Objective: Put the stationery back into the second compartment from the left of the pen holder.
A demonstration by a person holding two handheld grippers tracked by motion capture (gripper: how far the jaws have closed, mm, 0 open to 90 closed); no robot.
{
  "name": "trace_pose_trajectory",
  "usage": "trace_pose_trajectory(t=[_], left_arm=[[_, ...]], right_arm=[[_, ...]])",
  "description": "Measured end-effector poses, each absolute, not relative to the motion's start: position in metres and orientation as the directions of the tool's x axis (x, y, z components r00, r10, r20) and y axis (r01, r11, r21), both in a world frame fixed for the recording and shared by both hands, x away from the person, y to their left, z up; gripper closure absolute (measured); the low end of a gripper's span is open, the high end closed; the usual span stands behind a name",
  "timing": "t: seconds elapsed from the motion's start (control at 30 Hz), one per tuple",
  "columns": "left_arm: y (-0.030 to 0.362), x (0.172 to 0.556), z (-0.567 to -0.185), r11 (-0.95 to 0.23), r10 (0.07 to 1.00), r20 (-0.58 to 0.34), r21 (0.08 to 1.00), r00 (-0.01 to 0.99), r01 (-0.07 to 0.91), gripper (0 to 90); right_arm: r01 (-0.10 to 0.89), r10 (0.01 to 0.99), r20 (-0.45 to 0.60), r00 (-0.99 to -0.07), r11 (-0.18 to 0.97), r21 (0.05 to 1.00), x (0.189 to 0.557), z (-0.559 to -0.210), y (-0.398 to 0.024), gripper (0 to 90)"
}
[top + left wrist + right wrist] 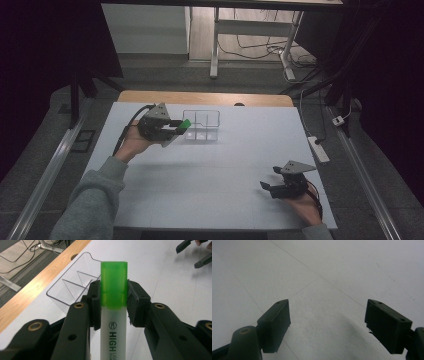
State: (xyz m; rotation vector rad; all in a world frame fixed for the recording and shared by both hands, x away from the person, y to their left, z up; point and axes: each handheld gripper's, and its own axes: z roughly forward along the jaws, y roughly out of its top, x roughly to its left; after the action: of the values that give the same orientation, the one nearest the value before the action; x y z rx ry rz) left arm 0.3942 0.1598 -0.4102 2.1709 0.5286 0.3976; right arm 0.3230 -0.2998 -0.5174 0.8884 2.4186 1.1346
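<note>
Left claw [113,302] clamps a green-capped highlighter [113,290] just below its cap, cap end pointing out beyond the jaws, held above the white surface [210,170] beside the clear divided organizer [201,125]. Right claw [272,187] rests low near the front right, jaws wide, nothing between them.

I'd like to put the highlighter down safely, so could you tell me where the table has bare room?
The white table is bare between the clear organizer and the right gripper, and along its near left edge. It is crowded only around the organizer, where the left gripper holds the highlighter.
</note>
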Motion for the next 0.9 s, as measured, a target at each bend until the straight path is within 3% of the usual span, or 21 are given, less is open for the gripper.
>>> trace_pose_trajectory(t=[0.9], left_arm=[[0.148,0.422,-0.396,-0.483,0.559,0.057,0.833,0.827,0.269,66.9]], right_arm=[[0.395,0.656,-0.033,-0.754,0.493,0.775,0.323,-0.518,-0.300,20.0]])
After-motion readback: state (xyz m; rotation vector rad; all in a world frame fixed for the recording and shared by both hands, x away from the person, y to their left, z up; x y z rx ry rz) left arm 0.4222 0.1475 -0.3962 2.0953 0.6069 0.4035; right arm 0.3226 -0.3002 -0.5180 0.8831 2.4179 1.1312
